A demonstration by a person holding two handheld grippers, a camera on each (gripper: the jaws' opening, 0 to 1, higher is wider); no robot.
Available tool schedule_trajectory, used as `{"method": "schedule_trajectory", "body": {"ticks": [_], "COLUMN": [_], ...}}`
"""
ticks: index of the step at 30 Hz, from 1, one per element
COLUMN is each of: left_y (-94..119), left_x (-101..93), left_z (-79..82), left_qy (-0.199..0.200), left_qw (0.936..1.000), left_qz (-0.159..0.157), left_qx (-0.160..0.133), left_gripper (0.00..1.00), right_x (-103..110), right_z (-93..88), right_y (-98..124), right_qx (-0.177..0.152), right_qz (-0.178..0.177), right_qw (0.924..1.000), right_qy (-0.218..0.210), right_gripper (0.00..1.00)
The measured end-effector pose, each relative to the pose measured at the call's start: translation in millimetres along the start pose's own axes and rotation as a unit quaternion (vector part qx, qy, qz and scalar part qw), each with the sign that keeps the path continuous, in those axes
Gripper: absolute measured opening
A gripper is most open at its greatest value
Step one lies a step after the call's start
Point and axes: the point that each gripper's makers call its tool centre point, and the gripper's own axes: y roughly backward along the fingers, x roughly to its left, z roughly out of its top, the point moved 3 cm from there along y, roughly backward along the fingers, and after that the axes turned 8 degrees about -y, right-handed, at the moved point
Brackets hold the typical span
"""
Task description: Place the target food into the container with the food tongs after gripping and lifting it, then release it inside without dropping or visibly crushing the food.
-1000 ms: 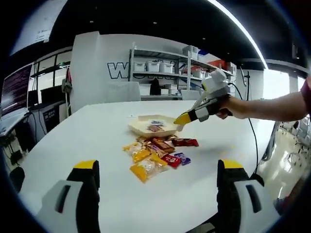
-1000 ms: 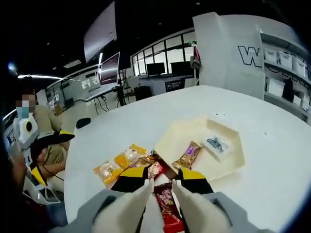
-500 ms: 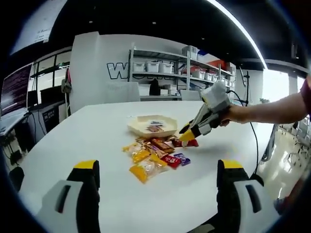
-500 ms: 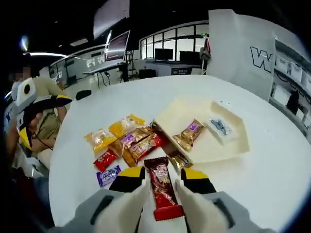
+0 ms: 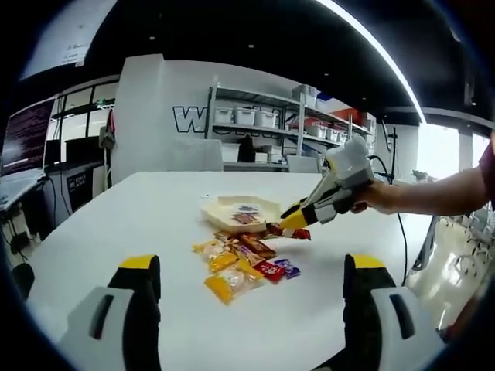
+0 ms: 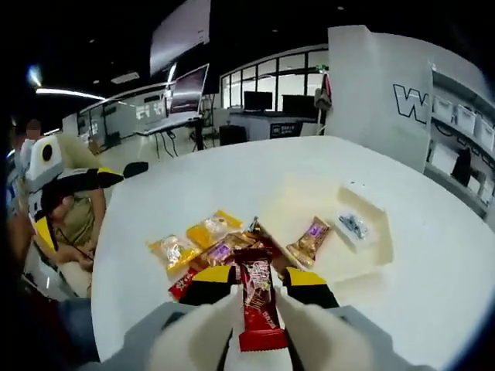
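A red snack packet (image 6: pixel 256 306) hangs between the jaws of my right gripper (image 6: pixel 258 277), which is shut on it, a little above the table. In the left gripper view the same right gripper (image 5: pixel 292 222) holds the red packet (image 5: pixel 300 233) just right of the cream tray (image 5: pixel 222 217). The tray (image 6: pixel 296 207) holds a gold-brown packet (image 6: pixel 308 242) and a small clear packet (image 6: pixel 353 225). My left gripper (image 5: pixel 251 267) is open, held back from the snack pile (image 5: pixel 240 261).
Several loose snacks, yellow (image 6: pixel 209 228), brown and red, lie on the round white table (image 6: pixel 232 166) left of the tray. A person's arm (image 5: pixel 433 193) reaches in from the right. Shelving (image 5: pixel 263 127) stands beyond the table. The left gripper (image 6: pixel 66 185) shows at left.
My right gripper has shut on the red packet that lay between its jaws and raised it off the table. My left gripper stays open and nearly still.
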Motion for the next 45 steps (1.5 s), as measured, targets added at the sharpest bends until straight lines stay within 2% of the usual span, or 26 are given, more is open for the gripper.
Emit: {"method": "schedule_trajectory", "body": {"ticks": [5, 11, 13, 15, 18, 22, 32, 38, 45], "left_y": [1, 1, 2, 2, 5, 5, 1, -1, 0], "left_x": [-3.0, -8.4, -10.1, -8.9, -6.0, -2.1, -4.0, -3.9, -3.6], "left_z": [1.2, -3.0, -2.7, -1.8, 2.2, 2.7, 2.3, -3.8, -2.4], "left_qy": [0.008, 0.002, 0.000, -0.004, -0.001, -0.002, 0.012, 0.019, 0.017], "left_qw": [1.0000, 1.0000, 1.0000, 1.0000, 1.0000, 1.0000, 0.9998, 0.9997, 0.9998], "left_qz": [0.000, -0.004, -0.007, -0.006, -0.005, -0.003, -0.012, -0.014, -0.013], "left_qx": [-0.005, 0.004, 0.005, 0.006, 0.001, 0.000, -0.008, -0.004, -0.005], "left_gripper": [0.96, 0.95, 0.96, 0.95, 0.95, 0.94, 0.96, 0.96, 0.96], "right_x": [-1, -11, -15, -19, -25, -26, -35, -34, -38], "right_z": [31.1, 58.6, 77.6, 96.1, 124.1, 144.0, 160.8, 152.8, 141.9], "right_y": [9, 8, 8, 7, 8, 4, 3, 2, 3], "right_qx": [-0.031, -0.045, -0.065, -0.078, -0.105, -0.122, -0.134, -0.130, -0.124], "right_qz": [0.000, -0.012, -0.019, -0.030, -0.062, -0.077, -0.082, -0.081, -0.081], "right_qw": [0.9994, 0.9987, 0.9976, 0.9962, 0.9902, 0.9848, 0.9847, 0.9850, 0.9867], "right_qy": [0.012, 0.019, 0.012, 0.024, 0.067, 0.098, 0.076, 0.079, 0.067], "right_gripper": [0.18, 0.18, 0.18, 0.19, 0.19, 0.20, 0.21, 0.21, 0.21]}}
